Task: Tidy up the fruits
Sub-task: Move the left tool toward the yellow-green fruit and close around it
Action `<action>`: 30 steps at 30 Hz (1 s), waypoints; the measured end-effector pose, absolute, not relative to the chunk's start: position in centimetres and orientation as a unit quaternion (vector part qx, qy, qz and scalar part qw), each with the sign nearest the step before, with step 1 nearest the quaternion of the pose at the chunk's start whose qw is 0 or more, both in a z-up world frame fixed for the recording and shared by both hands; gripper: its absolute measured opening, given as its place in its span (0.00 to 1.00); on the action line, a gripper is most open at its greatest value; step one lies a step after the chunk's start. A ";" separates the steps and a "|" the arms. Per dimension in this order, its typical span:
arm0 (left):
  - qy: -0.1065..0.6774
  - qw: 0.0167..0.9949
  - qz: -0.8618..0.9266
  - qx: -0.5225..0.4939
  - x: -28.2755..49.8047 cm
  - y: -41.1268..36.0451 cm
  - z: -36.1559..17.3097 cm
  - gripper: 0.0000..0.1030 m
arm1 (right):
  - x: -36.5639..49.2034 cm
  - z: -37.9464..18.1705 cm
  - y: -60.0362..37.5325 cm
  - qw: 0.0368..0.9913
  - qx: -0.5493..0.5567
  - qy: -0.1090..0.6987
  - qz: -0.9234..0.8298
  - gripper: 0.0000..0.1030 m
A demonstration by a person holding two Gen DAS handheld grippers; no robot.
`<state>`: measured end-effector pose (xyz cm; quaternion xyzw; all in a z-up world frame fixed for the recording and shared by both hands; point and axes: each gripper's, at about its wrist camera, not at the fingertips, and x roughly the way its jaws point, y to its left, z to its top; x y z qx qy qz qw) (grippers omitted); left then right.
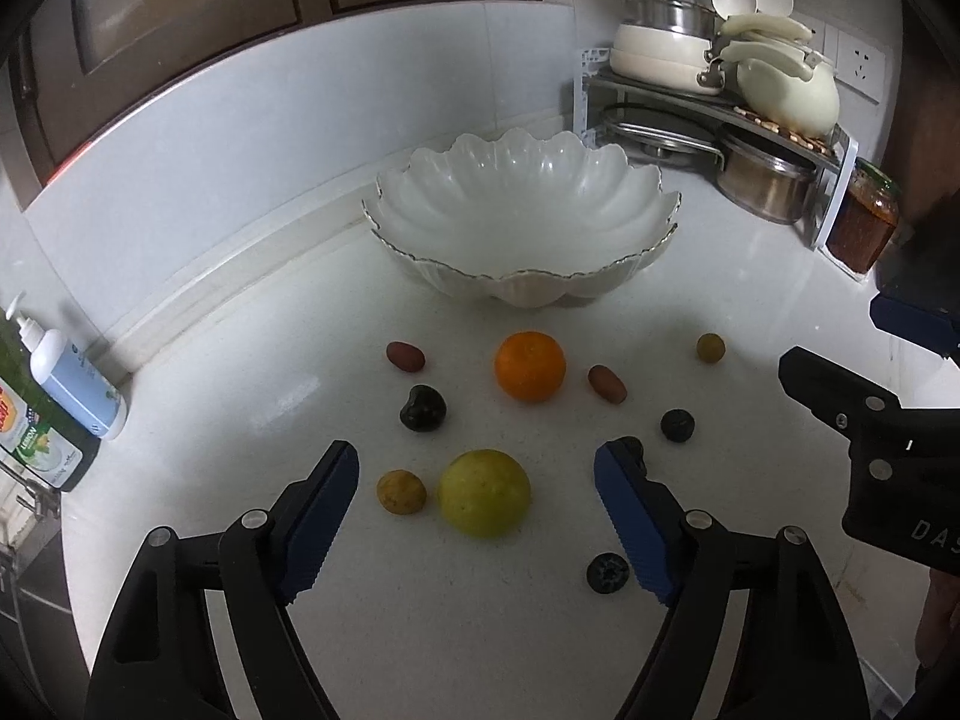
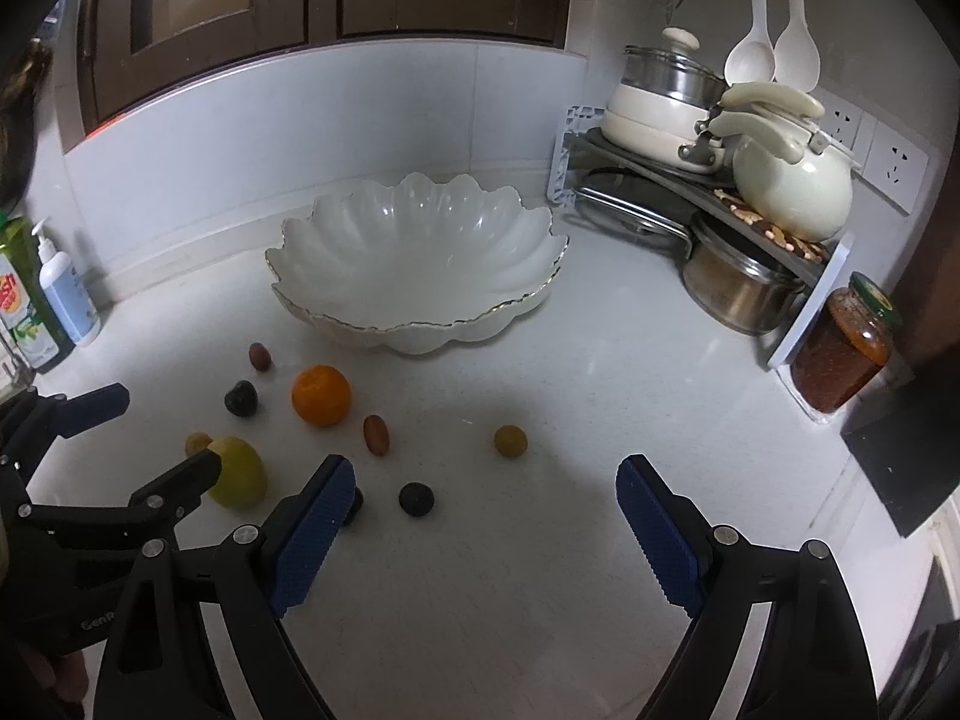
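Note:
Several fruits lie loose on the white counter in front of a white scalloped bowl (image 1: 528, 291) (image 2: 414, 333), which holds nothing. My left gripper (image 1: 475, 451) is open and hangs over a yellow-green fruit (image 1: 483, 492) (image 2: 240, 474); its pads do not touch it. A small brownish fruit (image 1: 401, 492) lies beside that. Farther off are an orange (image 1: 530, 366) (image 2: 320, 403), two reddish dates (image 1: 405, 356) (image 1: 607, 384) and dark berries (image 1: 678, 425) (image 1: 608, 572). My right gripper (image 2: 486, 468) is open over bare counter, near a small olive fruit (image 2: 510, 441) and a dark berry (image 2: 416, 498).
A corner rack (image 2: 750, 222) with pots, a kettle and pans stands at the back right, with a jar (image 2: 840, 354) beside it. Soap bottles (image 1: 78, 384) stand at the left wall by a sink edge. Wall sockets and hanging spoons are behind the rack.

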<state>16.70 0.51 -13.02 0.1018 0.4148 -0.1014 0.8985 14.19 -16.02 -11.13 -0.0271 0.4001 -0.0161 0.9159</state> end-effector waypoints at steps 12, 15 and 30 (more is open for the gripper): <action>0.436 0.887 -0.112 0.100 17.8 0.8 -15.9 0.66 | 15.4 -13.5 -14.8 0.910 -0.040 0.412 -0.006 0.84; 0.442 0.883 -0.116 0.103 18.1 0.8 -16.5 0.65 | 15.7 -14.0 -14.7 0.909 -0.038 0.416 -0.006 0.83; 0.461 0.871 -0.134 0.104 19.4 0.2 -18.2 0.62 | 16.9 -16.8 -15.2 0.896 -0.022 0.444 0.002 0.68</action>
